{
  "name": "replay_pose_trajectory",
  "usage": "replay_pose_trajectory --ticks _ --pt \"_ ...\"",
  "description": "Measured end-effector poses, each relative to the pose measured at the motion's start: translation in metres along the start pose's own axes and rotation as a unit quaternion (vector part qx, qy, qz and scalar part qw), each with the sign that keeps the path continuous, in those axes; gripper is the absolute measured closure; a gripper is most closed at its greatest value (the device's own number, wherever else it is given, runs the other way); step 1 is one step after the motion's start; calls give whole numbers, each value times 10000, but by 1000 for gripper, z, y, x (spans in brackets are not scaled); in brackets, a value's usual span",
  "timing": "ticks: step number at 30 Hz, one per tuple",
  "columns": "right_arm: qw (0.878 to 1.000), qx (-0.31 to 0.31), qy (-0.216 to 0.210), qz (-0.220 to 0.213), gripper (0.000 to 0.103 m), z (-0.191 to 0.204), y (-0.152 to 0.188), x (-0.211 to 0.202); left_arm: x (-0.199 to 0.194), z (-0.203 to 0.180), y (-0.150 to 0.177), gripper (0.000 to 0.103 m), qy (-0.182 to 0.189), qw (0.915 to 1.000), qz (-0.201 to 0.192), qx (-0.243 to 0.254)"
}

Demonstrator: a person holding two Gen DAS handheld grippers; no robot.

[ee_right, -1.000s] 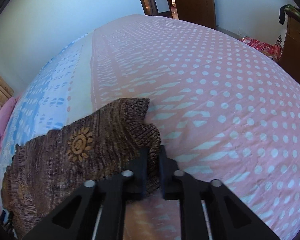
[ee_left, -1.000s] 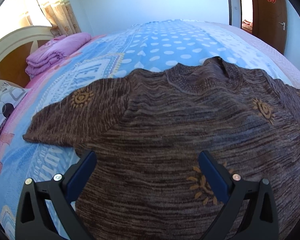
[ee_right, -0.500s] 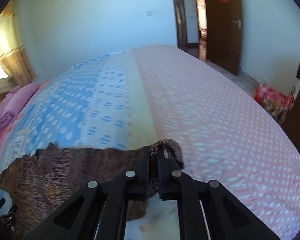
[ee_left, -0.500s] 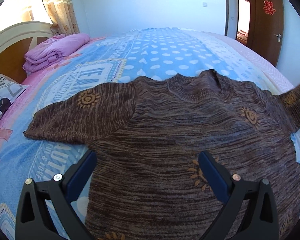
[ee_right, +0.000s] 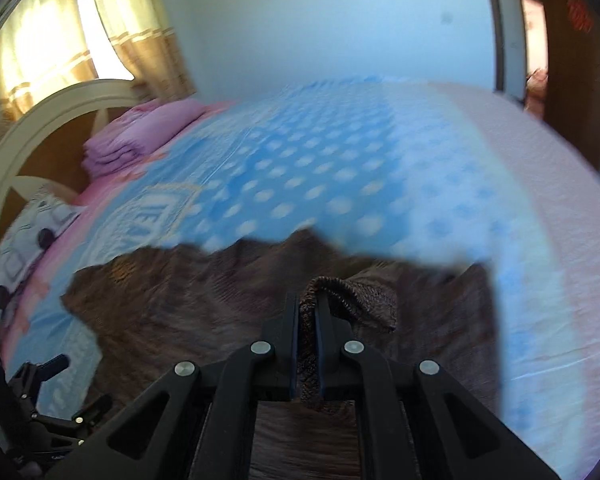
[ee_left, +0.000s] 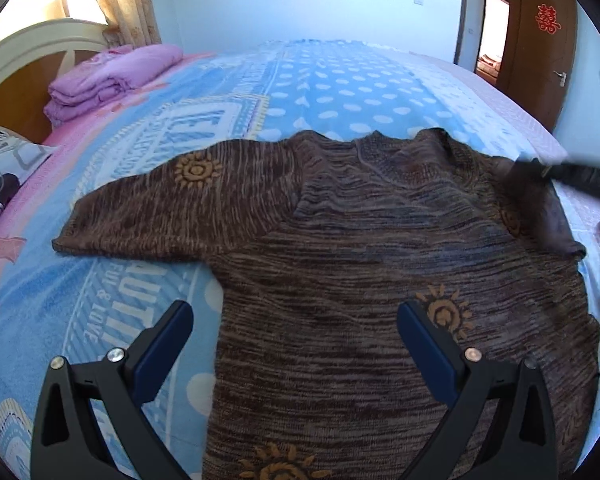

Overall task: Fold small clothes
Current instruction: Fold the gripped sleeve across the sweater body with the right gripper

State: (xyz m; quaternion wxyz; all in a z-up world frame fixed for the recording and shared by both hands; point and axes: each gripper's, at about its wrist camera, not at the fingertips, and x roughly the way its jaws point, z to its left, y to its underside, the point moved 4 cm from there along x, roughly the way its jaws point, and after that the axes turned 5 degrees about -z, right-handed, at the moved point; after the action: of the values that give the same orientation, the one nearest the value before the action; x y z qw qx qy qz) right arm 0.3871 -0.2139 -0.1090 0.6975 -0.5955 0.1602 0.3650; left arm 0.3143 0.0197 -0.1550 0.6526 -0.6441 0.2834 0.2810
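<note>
The sleeve cuff (ee_right: pixel 341 292) could have slipped free mid-fold, since the right gripper (ee_right: pixel 307 344), pinching it, was starting to part its jaws. The sweater (ee_left: pixel 359 280) lay flat near the bed's (ee_left: pixel 339 88) near edge. The left gripper (ee_left: pixel 296 344) hovered spread above its hem, angled downward.

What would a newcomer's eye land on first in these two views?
The brown knit sweater with orange sun motifs, spread across the blue dotted bedspread. Next, the right gripper, its jaws just opening with the sweater's sleeve cuff still between them, over the sweater's body. The left gripper hangs open above the hem; folded pink bedding sits by the headboard.
</note>
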Motion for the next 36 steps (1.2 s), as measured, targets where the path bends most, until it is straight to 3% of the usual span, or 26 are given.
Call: replay_pose_trajectory --ticks 2,3,4,8,12,16,18,22,24,26,28,30,31,33,36 --pt "9993 122 -230 273 73 1 20 11 -3 0 -2 0 22 10000 34 37" --pt "9990 155 -266 338 54 -1 29 10 -5 -2 -4 0 87 9999 6 57" --pt "9988 190 -284 346 49 -10 37 4 -8 -4 -7 0 179 9998 -37 82" --pt "9981 564 -225 130 49 -57 55 -33 -15 -33 -25 0 326 9984 -181 424" --pt "9956 758 488 -260 47 -117 67 -74 -11 -86 -44 1 715 9944 -174 762" --pt "9891 1230 570 -576 43 -156 81 -92 11 -143 -62 11 734 9883 -300 1299" --pt "9874 1292 563 -727 43 -163 89 -95 30 -166 -67 18 861 9866 -154 1374" --pt "9884 1170 659 -715 43 -167 100 -88 65 -192 -65 25 730 9841 -76 1614" --pt "9879 1220 595 -745 43 -169 99 -90 82 -199 -63 34 696 9844 51 1616" --pt "9874 1214 573 -835 43 -173 98 -95 93 -201 -64 35 724 9854 49 1541" --pt "9875 1231 554 -808 42 -175 99 -94 97 -203 -67 44 776 9860 -9 1475" --pt "9879 1224 546 -785 42 -175 100 -93 97 -206 -68 89 1142 9847 56 1319" --pt "9880 1222 550 -770 42 -175 100 -93 95 -206 -68 93 1319 9832 81 1257" --pt "9880 1219 585 -742 42 -175 101 -91 91 -207 -69 97 1335 9830 -1 1260" --pt "9876 1246 620 -727 41 -175 102 -90 81 -196 -77 98 1677 9831 -19 737"
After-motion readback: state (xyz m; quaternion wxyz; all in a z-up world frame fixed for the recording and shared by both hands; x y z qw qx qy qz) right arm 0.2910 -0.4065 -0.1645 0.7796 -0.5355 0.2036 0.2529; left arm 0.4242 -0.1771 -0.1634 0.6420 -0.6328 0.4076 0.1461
